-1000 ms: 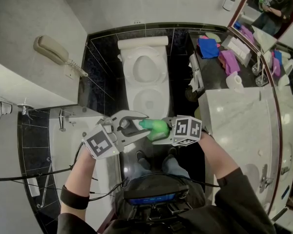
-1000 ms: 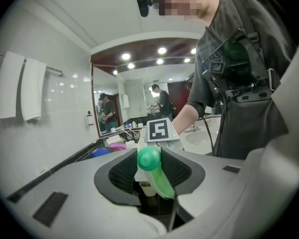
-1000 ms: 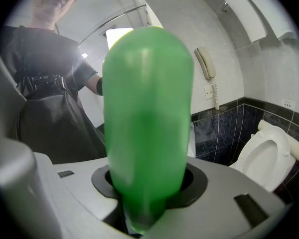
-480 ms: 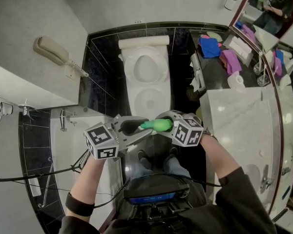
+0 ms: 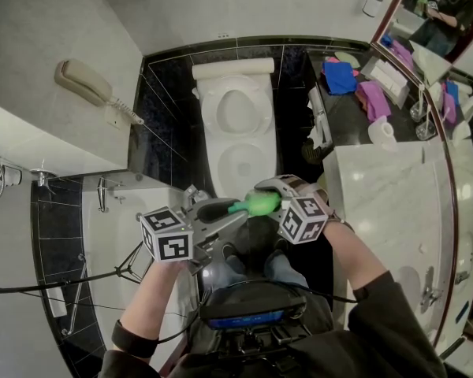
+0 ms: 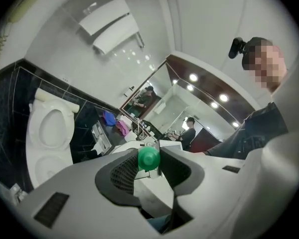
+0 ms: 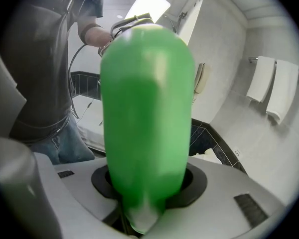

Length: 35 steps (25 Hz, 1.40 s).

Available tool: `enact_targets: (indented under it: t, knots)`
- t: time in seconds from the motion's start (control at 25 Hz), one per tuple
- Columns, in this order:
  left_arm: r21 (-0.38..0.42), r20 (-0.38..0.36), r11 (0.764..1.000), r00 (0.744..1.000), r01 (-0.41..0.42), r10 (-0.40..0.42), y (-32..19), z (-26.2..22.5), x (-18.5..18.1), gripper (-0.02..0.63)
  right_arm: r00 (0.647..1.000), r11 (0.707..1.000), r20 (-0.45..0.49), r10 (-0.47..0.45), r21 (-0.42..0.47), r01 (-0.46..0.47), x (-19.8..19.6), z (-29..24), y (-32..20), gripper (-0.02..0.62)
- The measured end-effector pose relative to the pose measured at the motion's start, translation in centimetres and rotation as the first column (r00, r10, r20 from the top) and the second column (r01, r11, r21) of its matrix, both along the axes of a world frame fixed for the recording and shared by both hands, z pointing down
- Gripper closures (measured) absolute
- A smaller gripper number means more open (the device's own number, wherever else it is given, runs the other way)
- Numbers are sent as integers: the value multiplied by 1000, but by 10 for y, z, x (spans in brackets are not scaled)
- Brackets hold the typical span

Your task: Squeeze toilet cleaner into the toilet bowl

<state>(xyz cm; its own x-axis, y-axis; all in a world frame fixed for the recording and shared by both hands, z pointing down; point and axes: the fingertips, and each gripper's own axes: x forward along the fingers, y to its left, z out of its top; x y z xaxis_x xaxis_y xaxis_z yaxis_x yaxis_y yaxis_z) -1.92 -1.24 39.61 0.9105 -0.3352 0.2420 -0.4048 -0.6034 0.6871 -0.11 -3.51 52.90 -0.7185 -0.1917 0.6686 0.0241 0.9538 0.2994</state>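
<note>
Jaws of the left gripper [image 5: 220, 209] pinch the green cap [image 6: 149, 158] of the toilet cleaner bottle [image 5: 254, 205], and the right gripper [image 5: 265, 200] clamps its glossy green body. The bottle lies nearly level above the person's knees, short of the toilet bowl [image 5: 238, 164], whose lid is raised. A marble counter [image 5: 378, 195] crowds the right and a white ledge [image 5: 110, 227] the left.

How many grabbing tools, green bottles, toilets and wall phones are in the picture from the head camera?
Grey two-jaw tools: 2 (left tool, right tool)
Green plastic cleaner bottle: 1
White ceramic toilet: 1
Beige wall phone: 1
Total: 5
</note>
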Motion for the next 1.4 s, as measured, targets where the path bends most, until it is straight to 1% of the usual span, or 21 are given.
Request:
enact_targets:
  t: [0.08, 0.12, 0.16, 0.2, 0.24, 0.28, 0.36, 0.44, 0.48, 0.52, 0.56, 0.6, 0.76, 0.84, 0.92, 1.0, 1.08, 1.16, 1.24, 1.28, 1.4]
  knots:
    - [40, 1, 999, 1000, 1, -1, 1, 0, 0, 462, 1000, 1000, 7, 1, -19, 0, -1, 1, 3, 408]
    - [85, 12, 996, 1000, -9, 8, 3, -2, 1, 429, 1000, 999, 13, 0, -38, 0, -1, 2, 5, 408]
    - [147, 33, 989, 999, -31, 26, 5, -4, 3, 301, 1000, 998, 20, -3, -62, 4, -2, 2, 8, 408]
    - [224, 67, 972, 996, -65, 51, 8, -7, 5, 244, 1000, 996, 29, -9, -93, 12, -4, 2, 12, 408]
    - [312, 118, 943, 990, -114, 80, 11, -11, 7, 233, 999, 991, 43, -19, -135, 24, -5, 0, 17, 408]
    - [402, 183, 898, 977, -178, 112, 15, -15, 11, 211, 998, 981, 63, -31, -187, 43, -8, -3, 24, 408]
    - [539, 317, 780, 935, -317, 161, 24, -30, 19, 211, 991, 945, 121, -58, -312, 93, -13, -13, 39, 408]
    - [624, 401, 669, 900, -404, 170, 28, -44, 23, 214, 980, 894, 178, -84, -421, 153, -19, -26, 56, 408]
    - [654, 421, 626, 892, -425, 164, 27, -49, 22, 238, 975, 869, 201, -98, -459, 182, -22, -31, 64, 408]
    - [675, 435, 594, 886, -439, 160, 26, -53, 20, 262, 970, 848, 217, -113, -488, 208, -24, -34, 71, 408]
    - [684, 446, 572, 880, -452, 162, 25, -56, 18, 286, 965, 831, 229, -126, -507, 228, -26, -37, 76, 408]
    - [685, 455, 559, 874, -467, 172, 25, -58, 16, 298, 962, 820, 235, -137, -518, 243, -27, -37, 79, 408]
    - [666, 488, 530, 844, -524, 221, 29, -59, 14, 310, 958, 791, 236, -165, -548, 271, -28, -43, 90, 408]
    - [663, 504, 515, 833, -543, 229, 31, -57, 16, 350, 956, 790, 238, -170, -548, 277, -27, -41, 91, 408]
    - [669, 511, 500, 829, -550, 228, 33, -56, 18, 393, 955, 788, 243, -171, -548, 281, -26, -38, 91, 408]
    - [673, 504, 499, 832, -545, 230, 35, -56, 20, 439, 953, 780, 249, -171, -557, 285, -26, -39, 92, 408]
    - [671, 494, 508, 836, -541, 238, 37, -55, 21, 453, 953, 775, 252, -168, -563, 285, -26, -44, 94, 408]
    - [662, 485, 524, 839, -536, 245, 38, -53, 21, 453, 957, 792, 241, -165, -546, 274, -25, -40, 92, 408]
    - [645, 473, 558, 846, -522, 245, 37, -50, 21, 454, 964, 813, 214, -159, -526, 251, -24, -37, 89, 408]
    - [632, 461, 584, 853, -509, 244, 36, -48, 21, 454, 968, 830, 199, -153, -506, 235, -23, -35, 85, 408]
    - [582, 400, 683, 886, -442, 234, 33, -44, 20, 455, 980, 891, 154, -127, -415, 181, -21, -27, 70, 408]
